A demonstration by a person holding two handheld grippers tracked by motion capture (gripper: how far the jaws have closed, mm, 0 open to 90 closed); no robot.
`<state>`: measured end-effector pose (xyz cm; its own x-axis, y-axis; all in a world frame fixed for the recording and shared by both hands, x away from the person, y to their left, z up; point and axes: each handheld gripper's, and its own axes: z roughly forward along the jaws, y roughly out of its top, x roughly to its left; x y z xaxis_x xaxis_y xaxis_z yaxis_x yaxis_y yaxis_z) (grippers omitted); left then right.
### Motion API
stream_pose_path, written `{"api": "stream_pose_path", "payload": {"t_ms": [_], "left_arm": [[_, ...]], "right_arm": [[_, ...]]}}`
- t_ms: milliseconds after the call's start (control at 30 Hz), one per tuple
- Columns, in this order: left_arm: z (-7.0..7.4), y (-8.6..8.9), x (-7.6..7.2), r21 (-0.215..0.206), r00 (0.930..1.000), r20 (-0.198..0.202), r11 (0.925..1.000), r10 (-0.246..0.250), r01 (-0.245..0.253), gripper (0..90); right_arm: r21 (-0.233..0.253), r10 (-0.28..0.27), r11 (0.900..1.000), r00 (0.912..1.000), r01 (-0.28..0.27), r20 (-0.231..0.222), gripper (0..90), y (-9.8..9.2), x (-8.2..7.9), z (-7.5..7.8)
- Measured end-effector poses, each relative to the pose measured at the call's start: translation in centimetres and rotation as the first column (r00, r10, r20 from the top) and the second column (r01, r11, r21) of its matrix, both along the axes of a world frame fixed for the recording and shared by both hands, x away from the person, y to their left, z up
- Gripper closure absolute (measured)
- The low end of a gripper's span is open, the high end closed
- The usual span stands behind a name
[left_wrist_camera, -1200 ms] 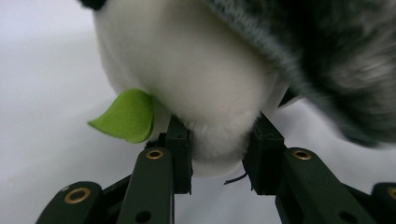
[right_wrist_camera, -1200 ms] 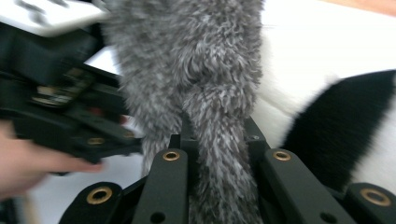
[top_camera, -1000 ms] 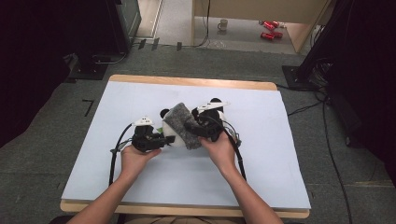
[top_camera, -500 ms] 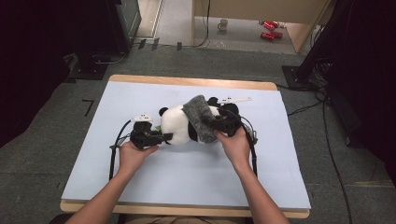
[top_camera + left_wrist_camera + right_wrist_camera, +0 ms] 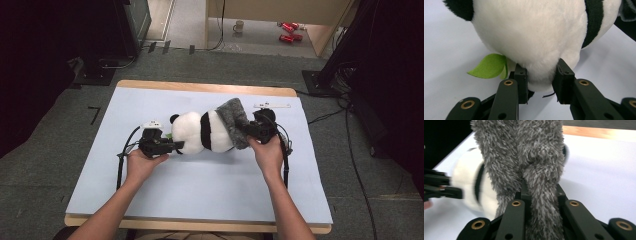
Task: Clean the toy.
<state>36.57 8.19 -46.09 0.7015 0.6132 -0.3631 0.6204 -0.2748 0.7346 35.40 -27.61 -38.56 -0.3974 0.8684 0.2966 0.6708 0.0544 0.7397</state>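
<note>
Left gripper (image 5: 540,86) pinches the white end of the plush panda (image 5: 202,132), a green felt leaf (image 5: 490,66) beside its jaws; right gripper (image 5: 541,201) clamps the grey fuzzy cloth (image 5: 529,157) draped on the toy's far end, right of frame centre on the pale blue mat (image 5: 200,190); the cloth looks mid-removal, so next comes a steady pull rightward; both forearms rise from the frame's bottom, hands low.

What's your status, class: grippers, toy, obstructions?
Left gripper clamped on panda toy. Right gripper clamped on grey fuzzy cover. Nothing obstructing.
</note>
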Motion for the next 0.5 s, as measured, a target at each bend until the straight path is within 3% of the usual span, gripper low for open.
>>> {"api": "stream_pose_path", "payload": {"t_ms": [67,233,400,500], "left_arm": [[-0.1,0.1,0.1,-0.004,1.0,-0.007,1.0,-0.001,0.001,68.8],[-0.1,0.1,0.1,-0.013,0.9999,-0.014,0.9999,0.006,-0.006,68.7],[0.0,-0.1,-0.1,-0.013,1.0,0.004,0.9999,0.005,-0.005,68.3],[-0.1,-0.2,-0.4,-0.012,0.9997,0.026,0.9999,0.001,-0.001,67.9]], "right_arm": [[-0.021,-0.028,0.999,0.9996,0.028,-0.009,78.7,-0.7,0.0,-0.2],[0.018,-0.047,0.999,0.9989,0.047,0.0,79.2,-1.8,-0.6,0.7],[0.053,0.007,0.999,0.9978,-0.011,0.066,79.5,-0.2,-1.7,3.1],[0.059,0.066,0.996,0.9954,-0.071,0.069,79.4,1.8,-1.9,3.3]]}}
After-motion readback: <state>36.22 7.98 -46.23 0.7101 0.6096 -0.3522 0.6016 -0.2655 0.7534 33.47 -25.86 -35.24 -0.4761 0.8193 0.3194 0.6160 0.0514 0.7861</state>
